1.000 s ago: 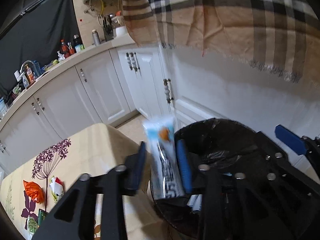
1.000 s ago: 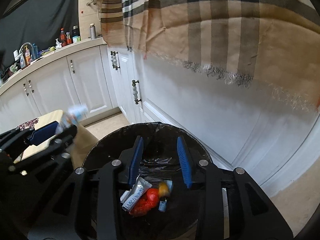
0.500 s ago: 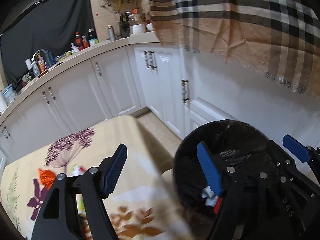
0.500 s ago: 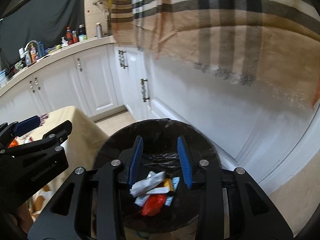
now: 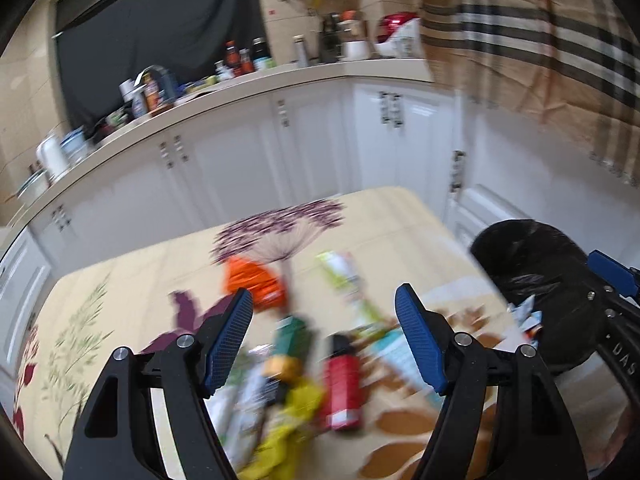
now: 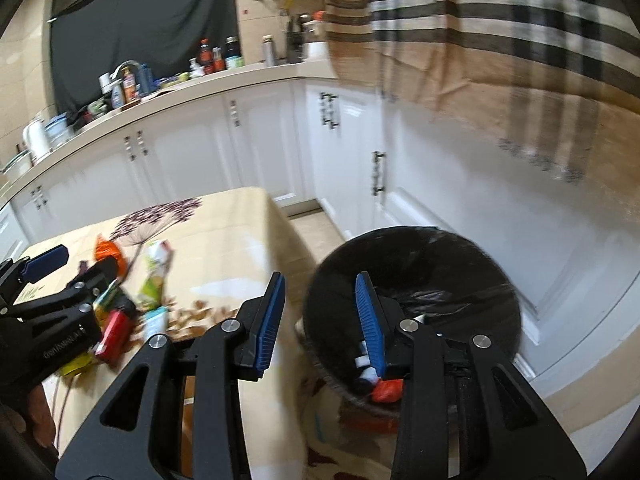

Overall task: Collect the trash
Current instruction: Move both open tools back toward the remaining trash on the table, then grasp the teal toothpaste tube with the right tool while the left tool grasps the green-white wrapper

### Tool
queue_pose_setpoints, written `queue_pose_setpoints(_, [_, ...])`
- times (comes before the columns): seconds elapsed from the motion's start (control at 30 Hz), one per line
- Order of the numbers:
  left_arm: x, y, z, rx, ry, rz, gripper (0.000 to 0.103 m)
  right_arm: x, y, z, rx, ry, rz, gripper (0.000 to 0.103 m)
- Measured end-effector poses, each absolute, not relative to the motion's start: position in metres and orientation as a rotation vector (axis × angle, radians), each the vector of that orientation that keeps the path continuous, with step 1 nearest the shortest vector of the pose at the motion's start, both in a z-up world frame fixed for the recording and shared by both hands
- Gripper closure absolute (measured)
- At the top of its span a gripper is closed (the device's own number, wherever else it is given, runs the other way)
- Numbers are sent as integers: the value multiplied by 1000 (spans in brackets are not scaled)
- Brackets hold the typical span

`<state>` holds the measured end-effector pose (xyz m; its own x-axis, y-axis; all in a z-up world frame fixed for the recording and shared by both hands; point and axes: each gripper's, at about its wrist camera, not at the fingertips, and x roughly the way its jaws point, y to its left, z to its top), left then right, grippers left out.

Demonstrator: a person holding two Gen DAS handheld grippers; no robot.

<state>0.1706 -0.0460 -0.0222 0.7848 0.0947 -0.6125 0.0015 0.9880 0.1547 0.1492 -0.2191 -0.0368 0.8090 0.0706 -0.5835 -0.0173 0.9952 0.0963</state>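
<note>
My left gripper (image 5: 324,292) hangs open and wide above the flowered table (image 5: 140,280), nothing between its fingers. Under it lies blurred trash: an orange wrapper (image 5: 252,280), a green-and-white wrapper (image 5: 340,268), a red packet (image 5: 342,384), a green carton (image 5: 294,336) and a yellow wrapper (image 5: 296,412). The black-lined bin (image 6: 400,236) stands on the floor right of the table, with wrappers in its bottom, one of them red (image 6: 386,392). My right gripper (image 6: 319,278) hovers at the bin's left rim, partly open and empty.
White cabinets (image 6: 192,152) run behind the table and bin. The counter (image 5: 240,88) above them carries bottles, a tap and jars. A plaid cloth (image 6: 500,40) hangs at the upper right. A strip of floor (image 6: 312,228) separates table and cabinets.
The blue-and-white wrapper left my left gripper, whose jaws spread wide. That gripper swung left from the bin to over the table. My right gripper also shifted left, off the bin's middle.
</note>
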Motion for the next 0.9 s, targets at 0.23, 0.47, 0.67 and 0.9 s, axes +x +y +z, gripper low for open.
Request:
queue_pose_setpoints(0.23, [148,9,-24,114,683,142,32,141,-180,-36,47,652,116,67])
queue_pose_setpoints(0.47, [136,55,-34,73,712,220,32,140,-140,-41,-10,691,189,67])
queue_pose_setpoints(0.67, [129,86,-43,45,740,264,32,149,-112,-52,-56,757,244,67])
queue_pose_setpoints(0.9, [127,106,-52,15,767,280,32,161,-101,-67,-94,834,243,67])
